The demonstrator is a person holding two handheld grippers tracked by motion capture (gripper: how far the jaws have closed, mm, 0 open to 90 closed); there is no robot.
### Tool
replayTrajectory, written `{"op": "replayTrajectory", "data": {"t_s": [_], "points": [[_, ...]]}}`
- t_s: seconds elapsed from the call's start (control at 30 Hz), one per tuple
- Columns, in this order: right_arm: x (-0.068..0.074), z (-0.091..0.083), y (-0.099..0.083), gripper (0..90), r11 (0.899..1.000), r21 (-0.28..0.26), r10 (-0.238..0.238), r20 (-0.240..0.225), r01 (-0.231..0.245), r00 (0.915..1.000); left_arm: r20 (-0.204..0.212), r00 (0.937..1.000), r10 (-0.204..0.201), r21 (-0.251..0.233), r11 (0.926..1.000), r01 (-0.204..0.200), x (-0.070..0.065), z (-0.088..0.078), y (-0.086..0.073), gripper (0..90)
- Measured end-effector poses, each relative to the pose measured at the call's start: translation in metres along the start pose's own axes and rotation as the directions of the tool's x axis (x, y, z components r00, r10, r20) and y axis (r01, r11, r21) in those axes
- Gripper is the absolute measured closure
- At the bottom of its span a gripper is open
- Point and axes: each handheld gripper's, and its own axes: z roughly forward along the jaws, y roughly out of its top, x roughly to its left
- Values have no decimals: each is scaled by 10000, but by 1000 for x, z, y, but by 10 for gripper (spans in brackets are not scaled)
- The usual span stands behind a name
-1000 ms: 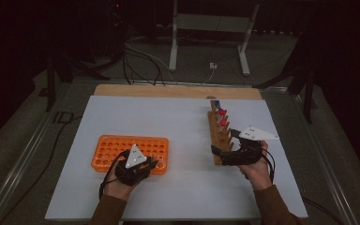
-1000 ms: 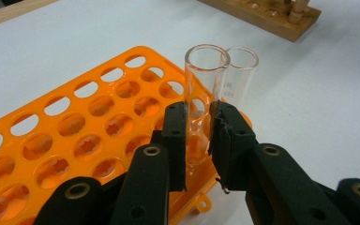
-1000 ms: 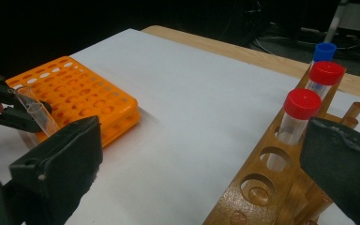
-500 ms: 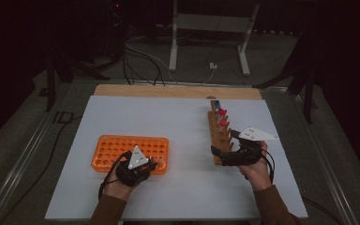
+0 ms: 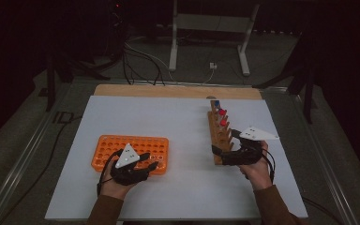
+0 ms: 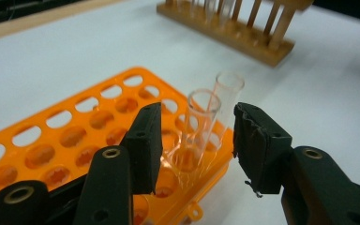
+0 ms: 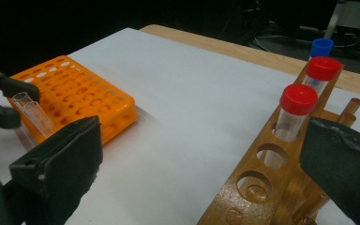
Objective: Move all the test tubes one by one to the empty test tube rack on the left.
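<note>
- Left gripper view: two clear uncapped tubes (image 6: 201, 131) stand in corner holes of the orange rack (image 6: 75, 140), at the table's near left.
- The left gripper (image 6: 194, 140) has just been opening; its jaws stand apart, the nearer tube between them, pads off the glass.
- Best to draw straight back and up, since the tubes lean.
- The rack's other holes look empty.
- The right gripper (image 7: 197, 159), jaws wide and holding nothing, sits by the wooden rack (image 7: 262, 183).
- That rack holds three capped tubes (image 7: 295, 112), two red and one blue; nearer holes are empty.

Dim surroundings (bright tabletop), soft blur
</note>
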Motion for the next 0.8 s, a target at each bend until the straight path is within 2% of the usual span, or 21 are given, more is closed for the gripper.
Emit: {"op": "replayTrajectory", "data": {"t_s": [0.07,0.13,0.23,0.27,0.37,0.4,0.43,0.47,0.5,0.53,0.57,0.6,0.7,0.8], "points": [[0,0,0,2,10000,6,2,27,-2,10000,-25,9999,-163,-306,9994,162,3,-4,0,532],[-2,1,0,3,10000,4,-7,101,7,9999,-166,9995,-270,-575,9980,260,5,-7,2,485],[-4,1,0,2,10000,31,-66,194,65,9998,-237,9982,-542,-998,9937,516,10,-10,6,462],[-5,3,0,2,9999,68,-87,272,85,9996,-293,9975,-646,-1119,9919,609,12,-11,8,396],[-7,4,1,3,9999,103,-121,359,117,9993,-585,9940,-926,-1472,9856,832,16,-13,12,344],[-10,5,2,2,9998,144,-144,417,139,9990,-789,9919,-994,-1526,9845,865,17,-14,13,248],[-11,6,3,3,9997,179,-186,466,178,9987,-960,9895,-1081,-1593,9829,919,18,-14,14,211],[-11,6,3,3,9997,179,-186,466,178,9987,-1059,9875,-1165,-1657,9813,980,20,-14,14,211],[-13,7,5,8,9994,215,-276,587,264,9979,-1151,9851,-1275,-1711,9794,1068,21,-15,14,164],[-14,8,6,29,9993,181,-328,701,316,9970,-1339,9804,-1447,-1815,9761,1193,24,-15,13,159],[-14,8,6,29,9993,181,-328,701,316,9970,-1339,9804,-1447,-1815,9761,1193,24,-15,13,133],[-15,8,7,49,9992,78,-408,863,403,9954,-1483,9766,-1558,-1816,9750,1280,25,-16,13,133],[-21,12,9,62,9993,81,-377,1023,371,9940,-1779,9683,-1752,-1864,9722,1417,28,-16,12,9],[-24,15,9,72,9994,99,-329,1167,320,9926,-2040,9615,-1843,-1999,9693,1433,30,-17,11,4]]}}
